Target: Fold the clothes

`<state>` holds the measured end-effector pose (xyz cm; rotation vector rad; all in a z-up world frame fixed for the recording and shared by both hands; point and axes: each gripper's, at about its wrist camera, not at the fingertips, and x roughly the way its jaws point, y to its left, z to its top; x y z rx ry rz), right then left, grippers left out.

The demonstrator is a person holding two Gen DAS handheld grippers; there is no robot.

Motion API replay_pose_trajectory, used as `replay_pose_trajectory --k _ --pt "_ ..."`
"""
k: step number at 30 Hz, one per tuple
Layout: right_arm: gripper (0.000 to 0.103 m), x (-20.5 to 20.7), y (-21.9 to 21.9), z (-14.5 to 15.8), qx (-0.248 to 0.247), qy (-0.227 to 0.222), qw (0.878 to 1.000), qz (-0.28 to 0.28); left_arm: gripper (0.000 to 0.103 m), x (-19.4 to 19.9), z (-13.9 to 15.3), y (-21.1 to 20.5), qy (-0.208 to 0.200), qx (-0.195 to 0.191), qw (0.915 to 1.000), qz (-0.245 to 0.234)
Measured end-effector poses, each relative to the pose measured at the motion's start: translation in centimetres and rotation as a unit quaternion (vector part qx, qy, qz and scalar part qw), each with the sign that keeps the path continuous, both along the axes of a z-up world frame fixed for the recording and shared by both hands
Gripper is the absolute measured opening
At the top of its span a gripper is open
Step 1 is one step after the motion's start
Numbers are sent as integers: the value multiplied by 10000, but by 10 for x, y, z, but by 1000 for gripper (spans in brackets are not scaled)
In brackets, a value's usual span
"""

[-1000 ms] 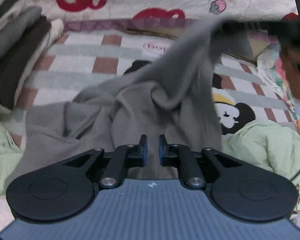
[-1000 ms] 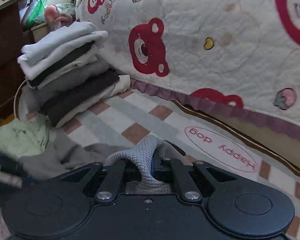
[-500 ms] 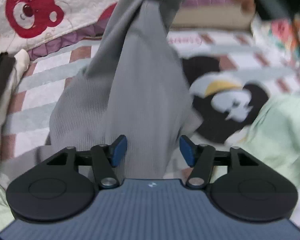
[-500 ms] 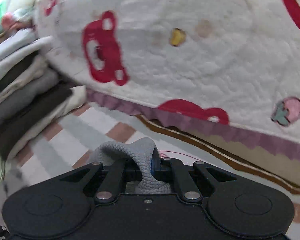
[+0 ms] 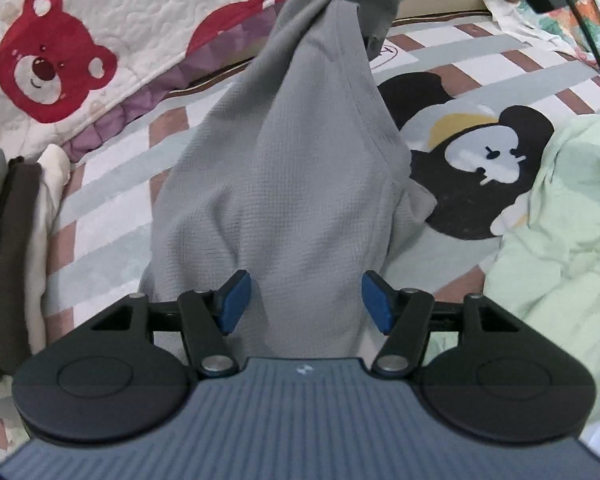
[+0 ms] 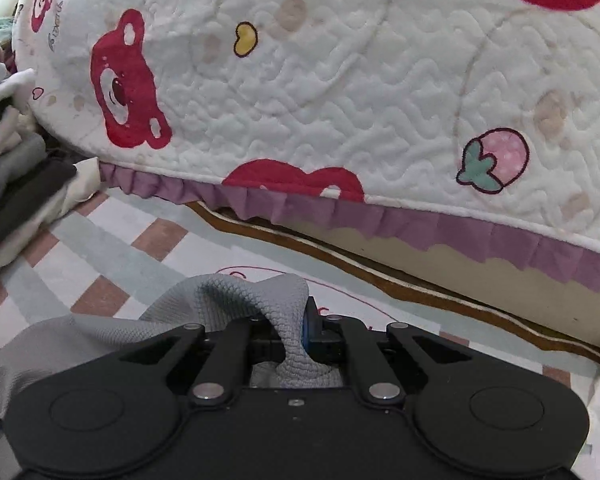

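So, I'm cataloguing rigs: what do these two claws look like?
Both claws are matte black linkages with round side discs, silver pivot pins and blue finger pads. The left claw has a ribbed grey-blue body with a small white logo; the right claw has a plain black one.

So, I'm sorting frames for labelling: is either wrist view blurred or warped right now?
Left wrist view: mostly sharp, grey waffle-knit garment shows its weave; top edge smeared. Right wrist view: white quilted bear-print bedspread crisp, stack of folded clothes at left soft. Both bow at the edges, lit evenly.

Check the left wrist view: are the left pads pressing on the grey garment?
No, the left gripper stands open, its pads clear of the grey garment.
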<state>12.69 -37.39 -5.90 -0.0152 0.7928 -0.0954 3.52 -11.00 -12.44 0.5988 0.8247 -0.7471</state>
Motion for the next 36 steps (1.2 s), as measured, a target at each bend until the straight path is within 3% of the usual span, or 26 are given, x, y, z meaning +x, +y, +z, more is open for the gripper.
replay_pose_trajectory --k 3,7,9,11,14,15,16,17,20,22,26,28,32,36 --pt "7 2 1 -7 -8 41 10000 23 61 7 -9 1 -292 160 9994 62" --pt "17 14 -14 -19 945 28 9951 -278 61 24 -20 -1 -57 178 9998 118" --pt "18 24 -26 -27 1671 36 9849 -453 65 25 -19 -6 83 19 9999 -67" --pt "18 30 -26 -33 1817 34 9821 -504 84 25 -23 -11 167 20 9998 -126" --pt "19 29 -27 -36 1876 -68 9816 -341 84 24 -33 -19 129 164 9996 -200" --pt "21 26 -31 -36 1966 -117 9799 -311 82 24 -36 -20 125 179 9995 -222" --pt "22 22 -35 -35 2057 -166 9781 -280 59 26 -36 -17 139 113 9996 -218" --pt "23 18 -39 -35 2147 -215 9761 -249 26 31 -35 -13 161 53 9997 -149" --pt "38 7 -53 -33 2296 -323 9726 -148 9 59 -20 9 476 -420 9974 355" --pt "46 1 -66 -32 2288 -395 9725 -165 9 80 -6 25 458 -716 9938 713" --pt "46 -13 -88 -28 2281 -598 9710 -400 9 114 12 44 70 -962 9893 1099" --pt "47 -15 -90 -28 2067 -591 9758 -407 9 130 6 50 137 -1066 9842 1409" --pt "47 -17 -69 -44 1233 -118 9923 -72 9 149 -14 61 259 -1114 9730 2005" --pt "50 -21 -54 -76 889 400 9952 126 11 147 -22 71 562 -1260 9672 2133"
